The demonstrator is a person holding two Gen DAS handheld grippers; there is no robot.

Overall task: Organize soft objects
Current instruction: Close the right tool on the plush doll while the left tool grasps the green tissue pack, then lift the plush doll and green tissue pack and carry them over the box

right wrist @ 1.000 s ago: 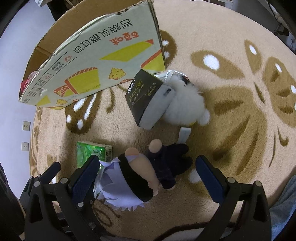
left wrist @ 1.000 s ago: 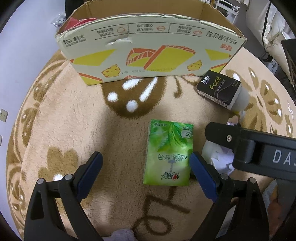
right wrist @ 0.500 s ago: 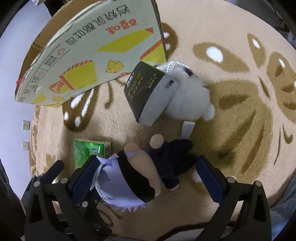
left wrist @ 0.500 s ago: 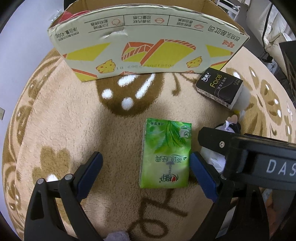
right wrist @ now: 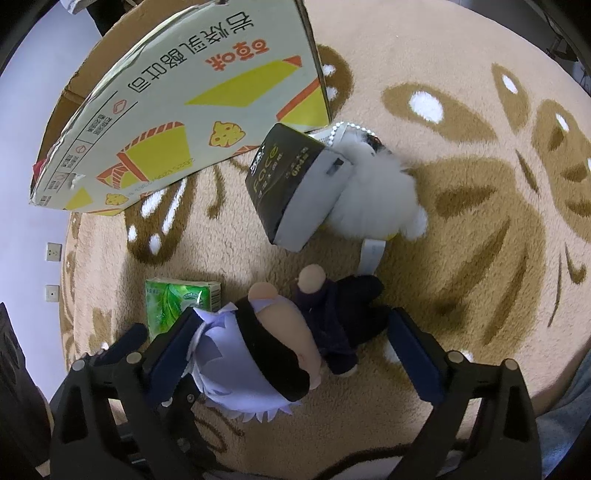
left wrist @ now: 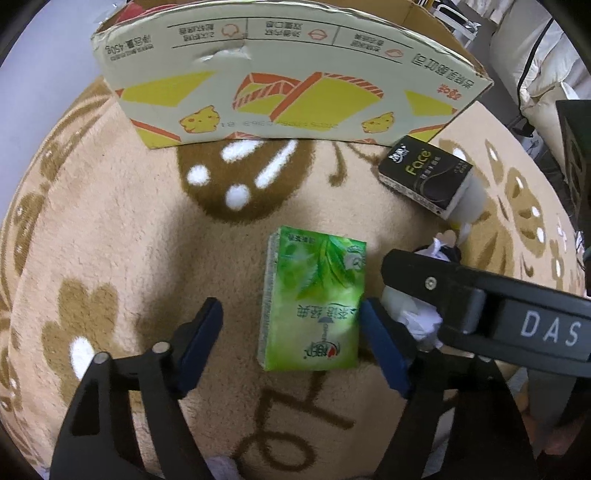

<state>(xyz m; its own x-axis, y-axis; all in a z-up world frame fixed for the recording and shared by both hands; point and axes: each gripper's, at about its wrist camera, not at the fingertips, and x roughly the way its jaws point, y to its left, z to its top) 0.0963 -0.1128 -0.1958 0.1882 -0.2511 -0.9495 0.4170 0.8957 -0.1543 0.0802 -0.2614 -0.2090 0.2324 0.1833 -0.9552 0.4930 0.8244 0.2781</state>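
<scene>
Cardboard box [left wrist: 291, 74] upright on rug [left wrist: 110, 240], red item [left wrist: 127, 9] inside

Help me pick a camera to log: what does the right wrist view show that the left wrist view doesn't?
Only the right wrist view shows the plush doll whole, between the open right gripper, and the white fluffy toy clearly.

Only the left wrist view shows the green tissue pack whole, between the open left gripper.

Both show the cardboard box, the black tissue pack and the rug.
</scene>
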